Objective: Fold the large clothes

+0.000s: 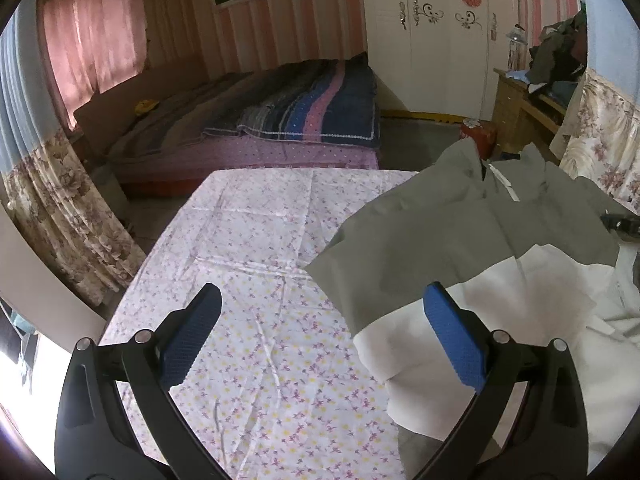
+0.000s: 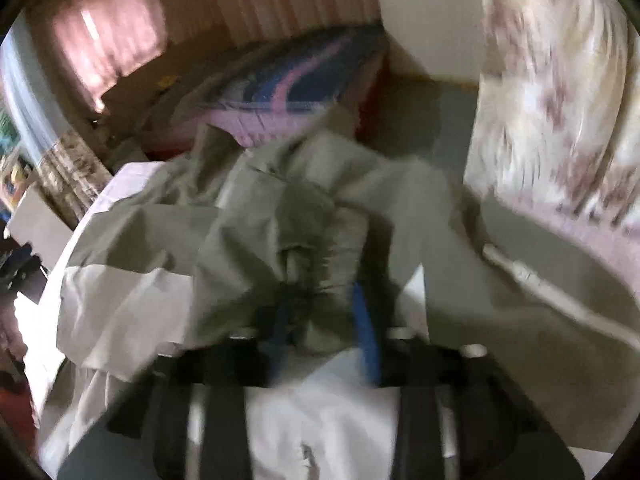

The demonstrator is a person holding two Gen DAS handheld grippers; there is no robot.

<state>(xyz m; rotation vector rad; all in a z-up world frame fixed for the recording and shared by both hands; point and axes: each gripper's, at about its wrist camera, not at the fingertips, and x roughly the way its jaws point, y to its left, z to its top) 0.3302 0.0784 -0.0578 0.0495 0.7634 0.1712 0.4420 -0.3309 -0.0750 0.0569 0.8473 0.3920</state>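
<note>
1. On the flowered sheet (image 1: 256, 264), toward its right side, lies the grey-and-white jacket (image 1: 460, 248), rumpled; the right gripper (image 2: 324, 316) pinches a bunched grey fold, so a thin bite could slip free.
2. Left of the jacket, the left gripper (image 1: 320, 344) hangs spread, holding nothing; one-sided pulling could drag the jacket crooked off the sheet.

Left half of the table (image 1: 248, 240) lies bare under its floral cloth, open for a gripper to pass. Right half is covered by the grey-and-white jacket (image 1: 460, 232), bunched up high in the right wrist view. Bed (image 1: 280, 128) stands beyond the far table edge with a floor gap between. Curtain (image 2: 560, 100) hangs close on the right; desk (image 1: 520, 108) piled with clothes behind.
</note>
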